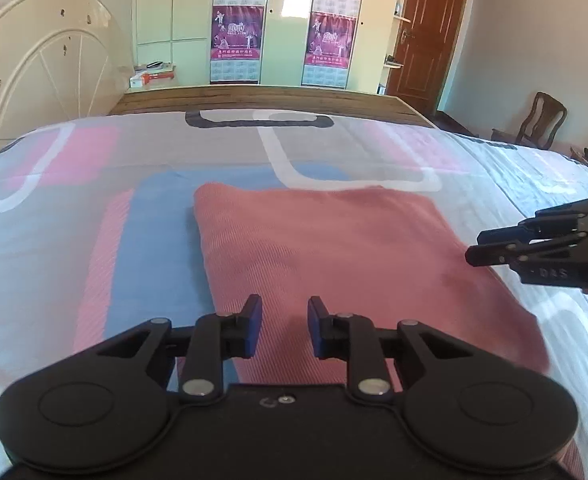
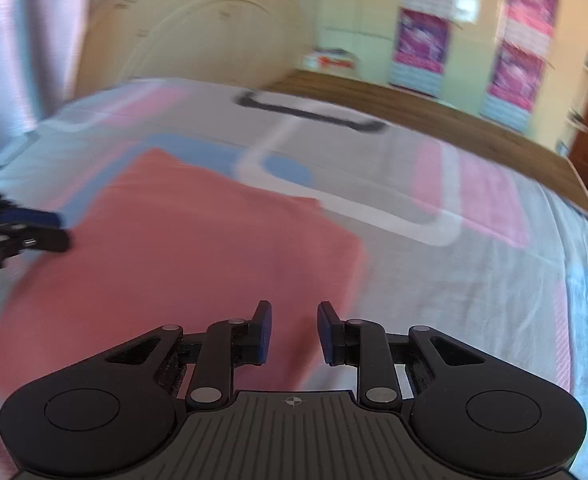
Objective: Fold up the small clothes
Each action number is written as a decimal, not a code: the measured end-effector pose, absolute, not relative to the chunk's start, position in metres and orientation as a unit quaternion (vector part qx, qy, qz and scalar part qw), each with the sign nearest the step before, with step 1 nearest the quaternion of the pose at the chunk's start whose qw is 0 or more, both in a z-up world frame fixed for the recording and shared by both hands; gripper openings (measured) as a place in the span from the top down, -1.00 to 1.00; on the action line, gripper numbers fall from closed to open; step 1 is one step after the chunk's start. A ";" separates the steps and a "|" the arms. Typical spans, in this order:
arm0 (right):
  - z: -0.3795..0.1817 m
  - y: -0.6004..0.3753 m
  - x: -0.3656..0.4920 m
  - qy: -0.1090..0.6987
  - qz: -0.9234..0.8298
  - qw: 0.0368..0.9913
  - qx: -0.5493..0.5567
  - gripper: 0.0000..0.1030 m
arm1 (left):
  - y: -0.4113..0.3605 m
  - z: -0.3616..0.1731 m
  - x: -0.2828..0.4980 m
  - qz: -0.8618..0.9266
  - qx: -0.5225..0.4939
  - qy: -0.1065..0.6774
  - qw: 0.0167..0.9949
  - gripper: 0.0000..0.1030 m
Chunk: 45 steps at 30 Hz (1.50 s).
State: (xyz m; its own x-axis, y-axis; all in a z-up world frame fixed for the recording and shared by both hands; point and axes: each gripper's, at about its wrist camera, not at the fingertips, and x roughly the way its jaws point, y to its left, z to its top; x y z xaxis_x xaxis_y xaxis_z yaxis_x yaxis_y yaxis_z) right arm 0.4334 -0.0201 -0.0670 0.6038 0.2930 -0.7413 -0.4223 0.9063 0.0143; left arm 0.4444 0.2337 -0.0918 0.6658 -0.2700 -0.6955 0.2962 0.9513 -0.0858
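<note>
Left wrist view alone shows wooden chair (image 1: 542, 120). Folded pink garment (image 1: 346, 256) flat on patterned bedsheet (image 1: 74, 208). Left gripper (image 1: 285, 326) and right gripper (image 2: 294, 330) over its near edge, both released, empty.

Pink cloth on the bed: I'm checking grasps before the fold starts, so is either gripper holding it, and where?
Nothing is held. The left gripper and right gripper are both open above the pink cloth.

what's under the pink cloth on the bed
The pink cloth lies flat on a patterned bedsheet with blue, pink and grey blocks. The sheet shows all around its edges; the part beneath is covered. Neither the left gripper nor the right gripper holds it.
</note>
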 end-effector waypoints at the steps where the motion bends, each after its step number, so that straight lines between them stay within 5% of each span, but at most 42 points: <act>1: -0.063 -0.018 0.420 0.393 0.216 0.889 -0.089 0.49 | 0.231 -0.091 0.436 -0.152 0.030 0.376 0.914 0.60; 9: -0.099 -0.005 0.383 0.423 0.188 0.869 -0.176 0.51 | 0.224 -0.105 0.405 -0.125 0.049 0.385 0.913 0.64; 45: -0.089 0.003 0.336 0.418 0.160 0.889 -0.092 0.50 | 0.212 -0.105 0.340 -0.059 -0.011 0.400 0.914 0.68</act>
State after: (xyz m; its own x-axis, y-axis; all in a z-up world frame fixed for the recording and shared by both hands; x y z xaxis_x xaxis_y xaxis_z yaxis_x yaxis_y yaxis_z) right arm 0.3356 0.0027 -0.0889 0.5990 0.2082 -0.7732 -0.3622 0.9316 -0.0297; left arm 0.3401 0.2122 -0.1053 0.6728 -0.1166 -0.7306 0.0987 0.9928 -0.0675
